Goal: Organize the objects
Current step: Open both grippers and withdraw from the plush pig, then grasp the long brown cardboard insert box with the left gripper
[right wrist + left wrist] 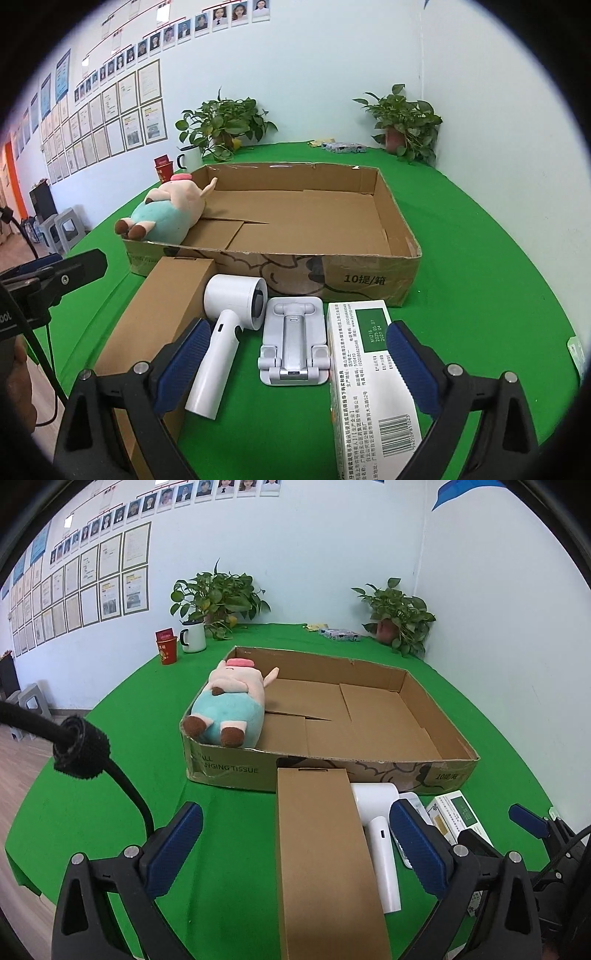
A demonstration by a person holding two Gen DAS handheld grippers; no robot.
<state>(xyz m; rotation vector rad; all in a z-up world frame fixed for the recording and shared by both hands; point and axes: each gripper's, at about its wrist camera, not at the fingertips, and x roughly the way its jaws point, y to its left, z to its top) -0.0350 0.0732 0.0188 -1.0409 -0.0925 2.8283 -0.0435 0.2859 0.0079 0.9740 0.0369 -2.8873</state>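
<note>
One phone stand (293, 339), R view only

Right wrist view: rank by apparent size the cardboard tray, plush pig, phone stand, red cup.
1. cardboard tray
2. plush pig
3. phone stand, though it sits much nearer the camera than the pig, so that order is unsure
4. red cup, far back
</note>
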